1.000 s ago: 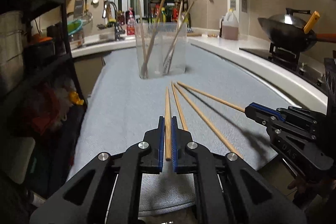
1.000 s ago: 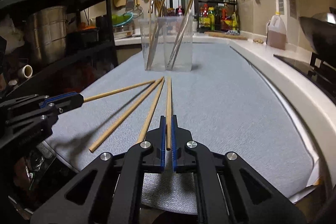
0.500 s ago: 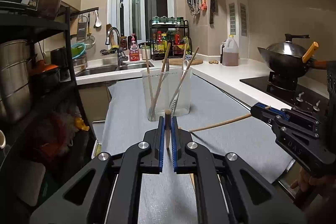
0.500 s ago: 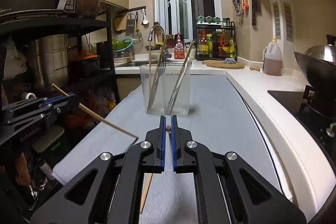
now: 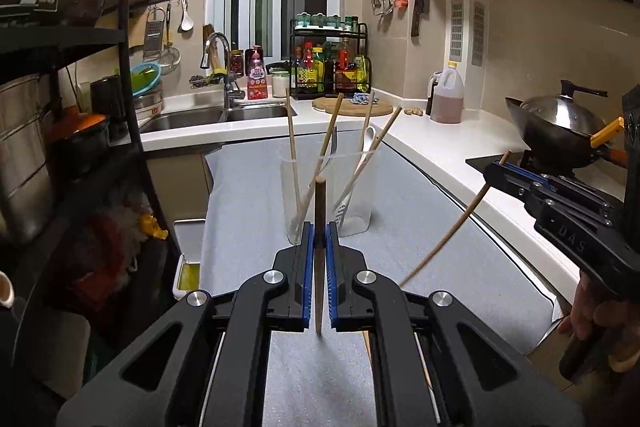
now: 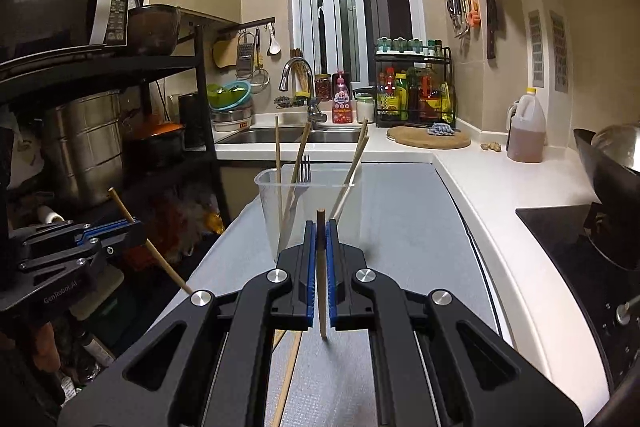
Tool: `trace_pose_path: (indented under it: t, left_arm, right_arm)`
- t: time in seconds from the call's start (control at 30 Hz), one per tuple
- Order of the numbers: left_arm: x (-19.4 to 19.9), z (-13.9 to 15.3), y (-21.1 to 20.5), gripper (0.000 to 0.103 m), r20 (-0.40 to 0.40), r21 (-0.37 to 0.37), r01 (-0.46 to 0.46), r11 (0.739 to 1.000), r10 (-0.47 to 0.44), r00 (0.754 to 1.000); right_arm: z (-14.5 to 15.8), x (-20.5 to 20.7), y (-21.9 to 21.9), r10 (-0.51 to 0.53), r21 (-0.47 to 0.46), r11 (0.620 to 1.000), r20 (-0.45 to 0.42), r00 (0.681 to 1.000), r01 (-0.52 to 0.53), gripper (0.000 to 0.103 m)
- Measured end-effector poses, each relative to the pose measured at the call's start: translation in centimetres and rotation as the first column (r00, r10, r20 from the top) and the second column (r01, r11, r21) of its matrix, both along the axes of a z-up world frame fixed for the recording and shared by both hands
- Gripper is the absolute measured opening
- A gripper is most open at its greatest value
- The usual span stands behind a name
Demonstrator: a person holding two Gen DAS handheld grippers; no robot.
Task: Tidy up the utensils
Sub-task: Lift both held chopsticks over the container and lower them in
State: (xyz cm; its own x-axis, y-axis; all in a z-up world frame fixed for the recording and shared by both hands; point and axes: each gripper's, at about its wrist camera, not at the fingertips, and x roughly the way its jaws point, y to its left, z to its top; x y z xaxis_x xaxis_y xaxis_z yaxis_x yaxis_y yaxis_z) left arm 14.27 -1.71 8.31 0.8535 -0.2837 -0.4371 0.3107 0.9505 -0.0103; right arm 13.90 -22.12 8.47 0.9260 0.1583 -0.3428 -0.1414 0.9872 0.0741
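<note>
My left gripper (image 5: 319, 233) is shut on a wooden chopstick (image 5: 319, 267) that stands nearly upright between the blue pads. My right gripper (image 6: 319, 231) is likewise shut on a second chopstick (image 6: 321, 279). Each one shows in the other's view: the right gripper (image 5: 496, 167) with its chopstick (image 5: 448, 235) slanting down, the left gripper (image 6: 134, 227) with its chopstick (image 6: 160, 259). Ahead on the grey mat (image 5: 248, 195) stands a clear plastic holder (image 5: 360, 203), (image 6: 268, 203) with several chopsticks, a fork and a white spoon. More chopsticks (image 6: 290, 371) lie on the mat below.
A black shelf rack (image 5: 120, 131) with pots stands to the left, and a wok (image 5: 560, 123) on the stove to the right. The sink (image 6: 280, 135), spice rack (image 6: 412, 95) and an oil jug (image 6: 526, 131) line the back counter. A person's hand (image 5: 592, 315) grips the right handle.
Both grippers have risen off the mat, each lifting its chopstick from lying flat to nearly upright. The holder now sits lower in both views.
</note>
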Motion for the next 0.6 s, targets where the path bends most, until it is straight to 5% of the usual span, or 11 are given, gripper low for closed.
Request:
trace_pose_path:
  t: [0.6]
  left_arm:
    - [4.9,10.1,-0.2,0.006,0.113,-0.01,0.028,1.0,-0.026,0.993]
  right_arm:
    - [10.6,4.9,-0.2,0.027,0.017,0.999,0.131,0.991,-0.029,0.005]
